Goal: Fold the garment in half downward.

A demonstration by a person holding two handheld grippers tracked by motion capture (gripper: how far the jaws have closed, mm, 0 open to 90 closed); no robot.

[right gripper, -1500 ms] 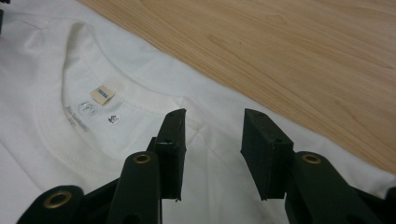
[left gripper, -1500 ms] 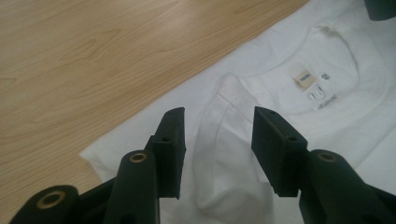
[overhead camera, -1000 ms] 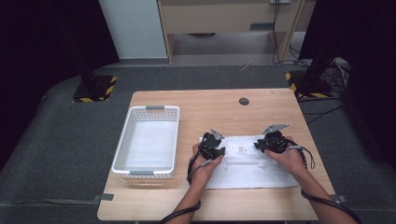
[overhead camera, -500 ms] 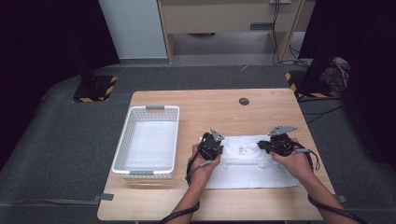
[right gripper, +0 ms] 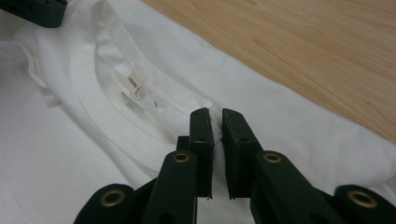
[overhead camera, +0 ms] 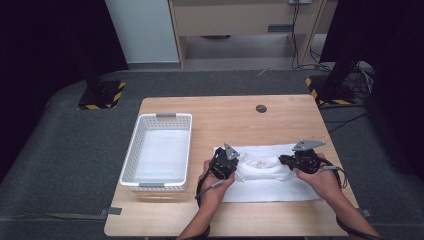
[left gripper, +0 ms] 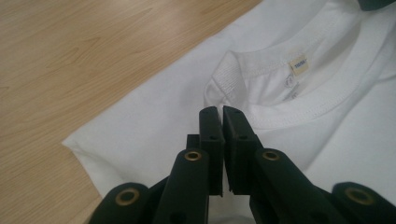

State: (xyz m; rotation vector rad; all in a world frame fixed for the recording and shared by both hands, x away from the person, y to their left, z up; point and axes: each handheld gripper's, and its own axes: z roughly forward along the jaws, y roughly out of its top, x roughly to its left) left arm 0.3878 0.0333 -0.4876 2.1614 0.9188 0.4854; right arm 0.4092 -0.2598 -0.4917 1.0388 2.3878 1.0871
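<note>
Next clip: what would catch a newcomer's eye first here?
A white T-shirt lies spread on the near right part of the wooden table, with the left gripper and right gripper each pinching the fabric at either side of the collar; the left jaws have just closed on it. An empty white basket stands to the shirt's left.
</note>
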